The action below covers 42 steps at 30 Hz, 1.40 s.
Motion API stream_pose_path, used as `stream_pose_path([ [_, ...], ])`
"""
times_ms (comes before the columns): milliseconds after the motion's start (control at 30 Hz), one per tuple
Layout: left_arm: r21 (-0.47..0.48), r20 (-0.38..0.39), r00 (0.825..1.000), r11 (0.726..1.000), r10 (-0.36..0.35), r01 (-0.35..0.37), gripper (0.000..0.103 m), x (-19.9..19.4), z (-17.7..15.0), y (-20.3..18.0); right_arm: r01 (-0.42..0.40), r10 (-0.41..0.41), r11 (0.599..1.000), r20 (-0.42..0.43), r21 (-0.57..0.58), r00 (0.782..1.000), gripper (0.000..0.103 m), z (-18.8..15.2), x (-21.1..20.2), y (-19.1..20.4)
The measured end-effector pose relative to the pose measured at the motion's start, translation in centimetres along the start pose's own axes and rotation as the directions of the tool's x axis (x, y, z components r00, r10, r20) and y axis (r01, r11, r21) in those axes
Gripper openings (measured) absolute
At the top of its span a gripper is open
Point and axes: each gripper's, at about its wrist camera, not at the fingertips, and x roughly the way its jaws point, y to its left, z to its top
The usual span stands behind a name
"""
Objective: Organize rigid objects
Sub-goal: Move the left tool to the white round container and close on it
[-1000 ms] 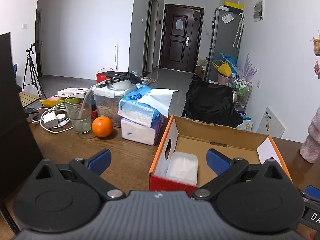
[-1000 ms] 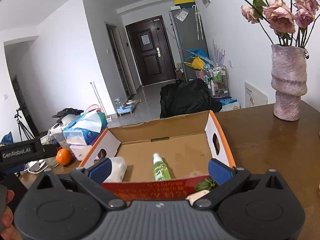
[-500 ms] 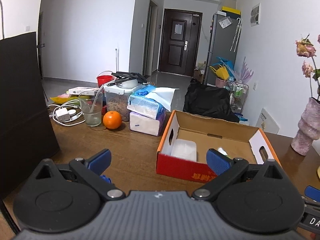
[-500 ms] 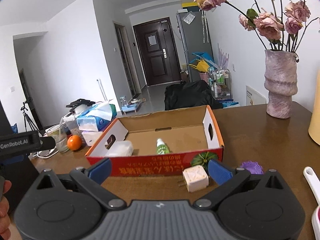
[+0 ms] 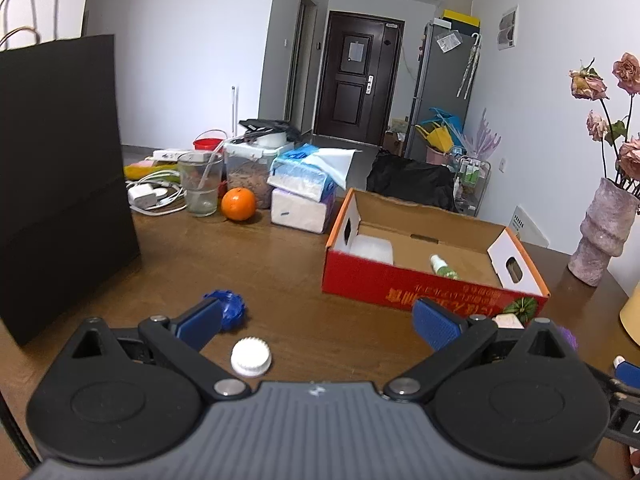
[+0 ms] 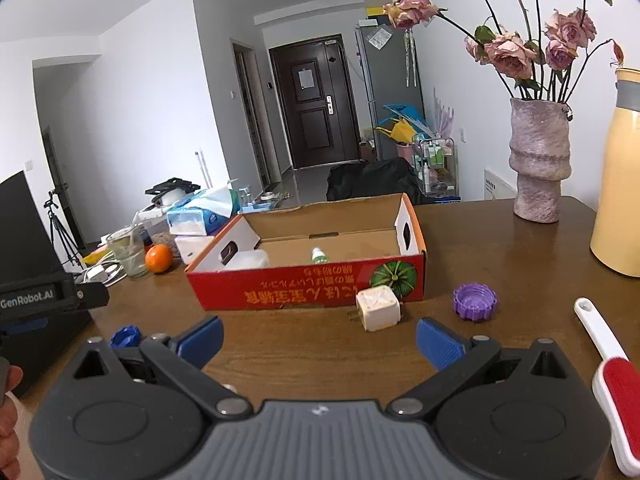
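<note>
Hovering low, both grippers (image 5: 316,322) (image 6: 318,338) spread, empty

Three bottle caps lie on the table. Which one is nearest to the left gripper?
The white cap, lying between the left gripper's open fingers. The blue cap sits farther out; the purple cap lies beyond the plug.

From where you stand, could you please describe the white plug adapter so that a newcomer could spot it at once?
Find the red cardboard box on the wooden table. The white plug adapter sits against the box's near wall, just below the printed pumpkin. Unlike the round purple cap beside it, it is a cream cube with metal prongs.
</note>
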Motion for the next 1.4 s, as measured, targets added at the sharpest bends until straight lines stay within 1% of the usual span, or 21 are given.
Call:
stream_pose_path([
  [300,-0.030,-0.017,1.000,1.000,0.005,-0.005,0.103,-2.2,-2.3,2.7,0.005,-0.006,0.999,-0.013,-0.040,1.000,0.103,-2.3,-2.7,1.1],
  [400,-0.035,-0.012,1.000,0.999,0.011,-0.011,0.103,-3.0,-2.8,3.6,0.004,-0.004,0.999,-0.009,-0.035,1.000,0.103,-3.1,-3.6,1.2],
  [533,-0.026,-0.030,0.999,0.999,0.019,-0.020,0.103,-3.4,-3.7,4.5,0.009,-0.009,1.000,-0.016,-0.027,1.000,0.103,-4.0,-4.3,1.1],
  [933,0.030,-0.111,0.992,0.998,0.064,-0.061,0.103,-2.8,-7.9,6.5,0.008,-0.008,1.000,-0.046,-0.002,0.999,0.103,-6.2,-4.7,1.0],
  [1167,0.031,-0.156,0.984,0.996,0.082,-0.078,0.103,-1.9,-9.9,7.3,0.013,-0.014,1.000,-0.063,-0.007,0.998,0.103,-6.9,-4.7,1.6],
  [1233,0.030,-0.168,0.982,0.996,0.090,-0.086,0.101,-1.8,-10.3,7.4,0.016,-0.017,1.000,-0.069,-0.012,0.997,0.103,-7.1,-4.6,1.7],
  [1333,0.027,-0.188,0.978,0.996,0.090,-0.087,0.091,-1.6,-10.8,7.5,0.015,-0.016,1.000,-0.073,-0.012,0.997,0.103,-7.4,-4.6,2.0],
  [1400,0.023,-0.201,0.976,0.996,0.087,-0.084,0.087,-1.4,-11.1,7.5,0.016,-0.018,1.000,-0.082,-0.018,0.996,0.103,-7.6,-4.5,2.2],
])
